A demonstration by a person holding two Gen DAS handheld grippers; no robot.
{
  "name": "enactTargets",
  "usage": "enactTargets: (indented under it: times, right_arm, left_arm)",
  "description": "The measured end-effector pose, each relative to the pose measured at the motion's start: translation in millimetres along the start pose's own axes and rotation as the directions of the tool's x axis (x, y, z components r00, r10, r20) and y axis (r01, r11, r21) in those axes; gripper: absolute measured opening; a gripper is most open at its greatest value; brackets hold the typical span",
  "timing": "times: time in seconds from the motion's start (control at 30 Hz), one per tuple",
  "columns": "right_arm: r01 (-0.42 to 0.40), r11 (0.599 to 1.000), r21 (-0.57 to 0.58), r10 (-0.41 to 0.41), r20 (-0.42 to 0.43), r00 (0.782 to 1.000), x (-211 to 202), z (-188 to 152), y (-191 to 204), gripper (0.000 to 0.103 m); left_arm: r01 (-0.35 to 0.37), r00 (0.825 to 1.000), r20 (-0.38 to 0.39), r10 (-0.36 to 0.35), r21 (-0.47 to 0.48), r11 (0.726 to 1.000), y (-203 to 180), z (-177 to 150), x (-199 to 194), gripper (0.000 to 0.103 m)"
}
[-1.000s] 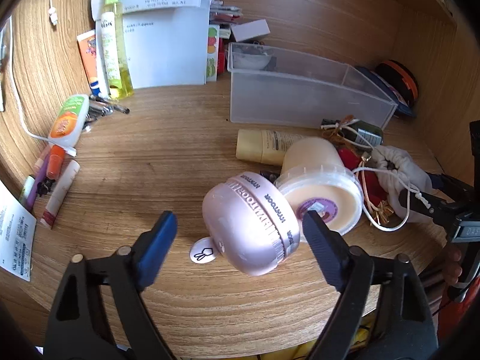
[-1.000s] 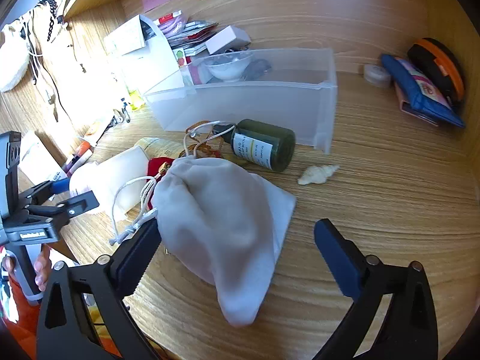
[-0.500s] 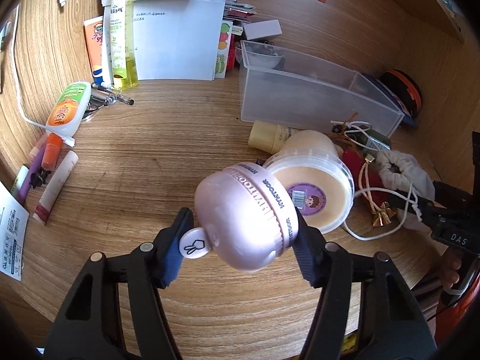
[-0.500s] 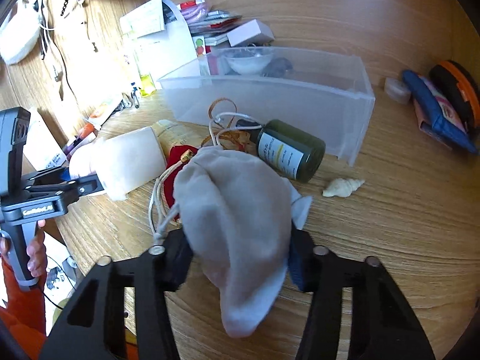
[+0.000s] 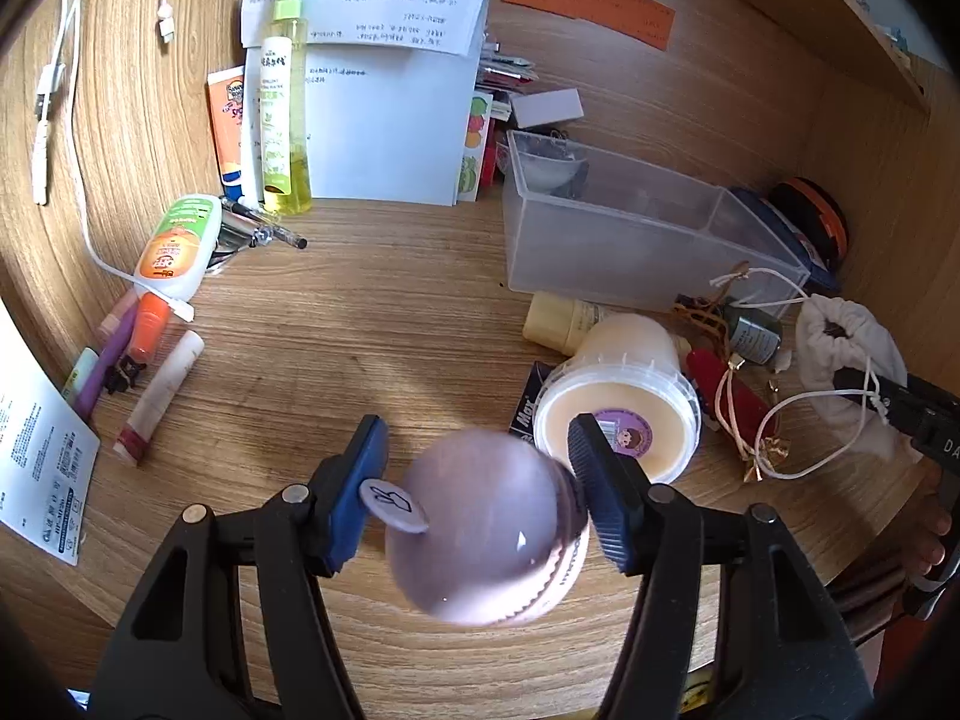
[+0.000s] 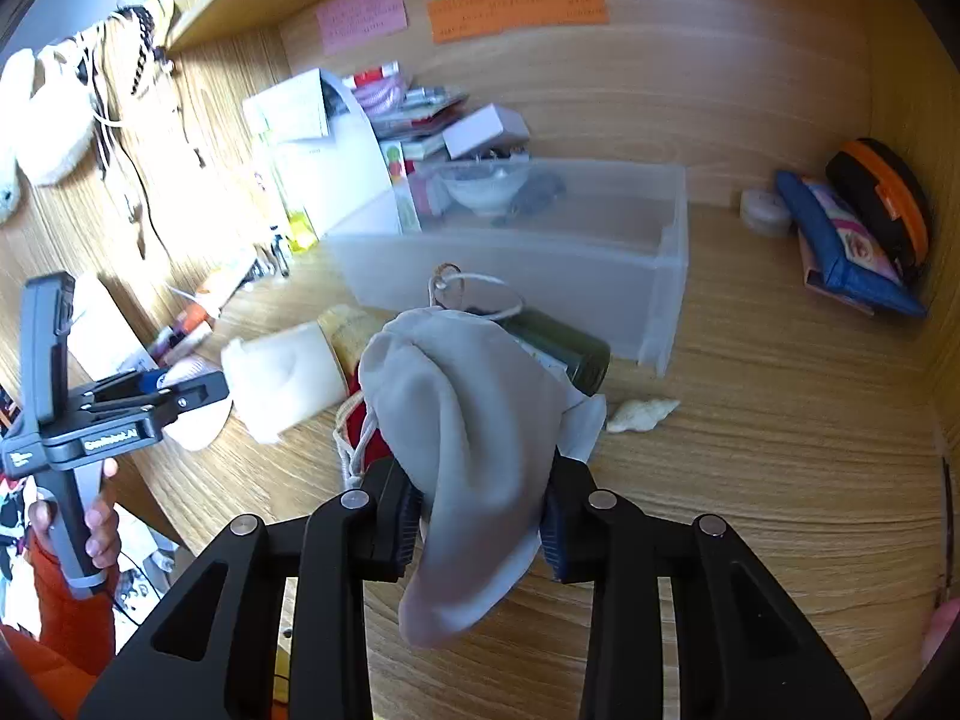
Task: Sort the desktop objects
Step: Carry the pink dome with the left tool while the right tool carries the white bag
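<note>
My left gripper (image 5: 480, 492) is shut on a round pink case (image 5: 486, 522) with a white tag and holds it above the wooden desk. A cream tub (image 5: 618, 414) lies on its side just beyond it. My right gripper (image 6: 480, 516) is shut on a white drawstring pouch (image 6: 474, 438), lifted off the desk; the pouch also shows in the left wrist view (image 5: 846, 348). A clear plastic bin (image 6: 528, 258) stands behind, with a small white bowl (image 6: 486, 192) inside. A dark green bottle (image 6: 564, 348) lies in front of the bin.
A seashell (image 6: 642, 414) lies right of the pouch. A red pouch with cords (image 5: 738, 408) and a cream tube (image 5: 558, 318) lie by the tub. Tubes, pens and a yellow spray bottle (image 5: 282, 120) crowd the left. A blue pouch (image 6: 840, 246) leans at the far right.
Both grippers closed from open: the left onto the pink case, the right onto the white pouch. Both have since lifted their objects and drawn back from the desk.
</note>
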State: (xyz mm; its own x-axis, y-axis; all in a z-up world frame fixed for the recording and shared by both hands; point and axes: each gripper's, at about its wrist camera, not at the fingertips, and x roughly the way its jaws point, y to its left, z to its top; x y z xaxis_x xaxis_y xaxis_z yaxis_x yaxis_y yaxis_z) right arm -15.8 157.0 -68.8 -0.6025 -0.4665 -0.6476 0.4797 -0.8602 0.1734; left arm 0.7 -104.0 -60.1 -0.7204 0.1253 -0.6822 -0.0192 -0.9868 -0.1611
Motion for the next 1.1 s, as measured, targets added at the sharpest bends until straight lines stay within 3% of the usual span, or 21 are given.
enactTargets:
  times: [0.03,0.07,0.23,0.3,0.4,0.47,0.53,0.6,0.7,0.77,0.93,1.1]
  right_arm:
    - [-0.005,1.000,0.003,0.005,0.007,1.000,-3,1,-1,0.030]
    - [-0.009,1.000,0.007,0.009,0.015,1.000,-7,3,-2,0.030]
    - [-0.020,1.000,0.009,0.020,0.053,0.998,-20,6,-5,0.030]
    - [-0.015,1.000,0.001,0.015,0.064,0.998,-23,7,-4,0.030]
    - [-0.016,1.000,-0.004,0.016,0.066,0.998,-24,7,-4,0.030]
    - [-0.024,1.000,-0.002,0.024,0.060,0.998,-23,5,-6,0.030]
    - [-0.032,0.999,0.007,0.032,0.048,0.998,-19,4,-8,0.030]
    - [-0.038,0.999,0.015,0.038,0.035,0.999,-15,3,-11,0.030]
    - [-0.046,0.999,0.021,0.045,0.023,0.999,-10,1,-14,0.030]
    - [-0.048,0.999,0.023,0.048,0.021,0.999,-9,0,-15,0.030]
    - [-0.061,0.997,0.045,0.060,0.022,0.998,-6,0,-17,0.030]
    - [-0.061,0.997,0.054,0.060,0.018,0.998,-6,-4,-20,0.030]
  left_arm:
    - [0.004,1.000,-0.001,-0.004,0.001,1.000,1,1,-1,0.034]
    - [0.014,1.000,-0.011,-0.014,0.001,1.000,1,4,-2,0.031]
    - [-0.011,1.000,-0.001,0.011,0.026,1.000,-2,10,-4,0.031]
    - [-0.041,0.999,-0.027,0.042,0.026,0.999,0,8,4,0.031]
    - [-0.012,0.997,-0.082,0.010,-0.031,0.999,11,-2,9,0.031]
    - [0.008,0.996,-0.085,-0.013,-0.054,0.999,15,-8,2,0.035]
    - [0.009,0.997,-0.074,-0.013,-0.061,0.998,13,-14,-8,0.062]
    - [0.007,0.999,-0.046,-0.009,-0.055,0.998,8,-21,-21,0.075]
    - [0.009,0.999,-0.030,-0.010,-0.029,1.000,-3,-28,-37,0.075]
    - [0.058,0.998,-0.037,-0.059,-0.033,0.998,-10,-31,-41,0.076]
    - [0.105,0.993,-0.052,-0.105,0.001,0.994,-32,-35,-33,0.076]
    - [0.075,0.995,-0.065,-0.077,-0.020,0.997,-41,-32,-23,0.076]
